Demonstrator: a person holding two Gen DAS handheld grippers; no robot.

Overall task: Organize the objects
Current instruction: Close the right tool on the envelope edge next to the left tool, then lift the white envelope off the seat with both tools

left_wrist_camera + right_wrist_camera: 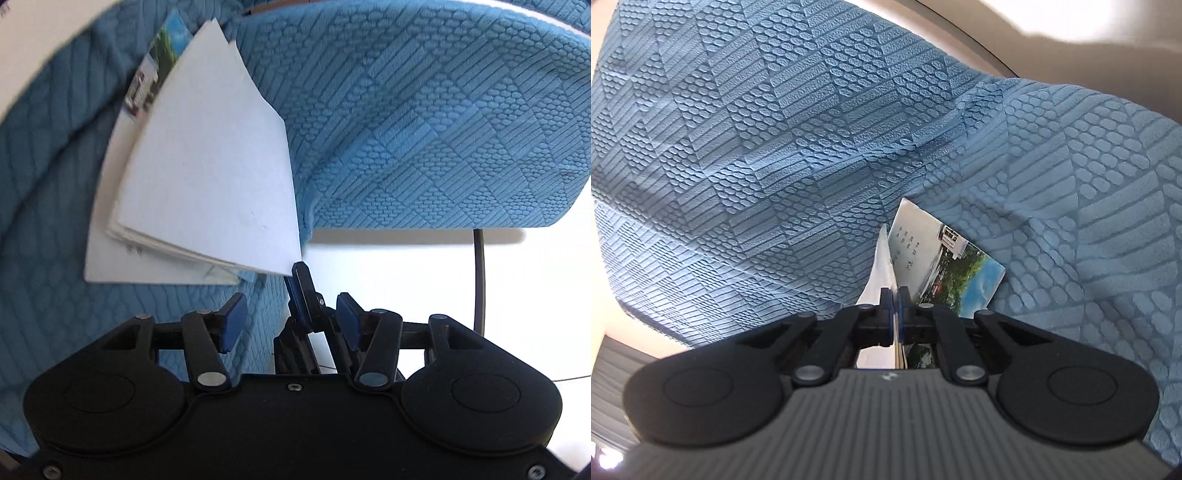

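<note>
A thin booklet with white pages and a photo cover lies partly open on a blue textured sofa seat. My right gripper is shut on the edge of its white pages and lifts them; the photo cover shows to the right of the pads. The right gripper's fingers show in the left wrist view at the lower corner of the lifted page. My left gripper is open and empty, just below the booklet's near edge.
The blue sofa fabric fills most of both views. A white floor or table surface lies beyond the cushion edge, with a thin black cable crossing it. A pale wall is at the upper left.
</note>
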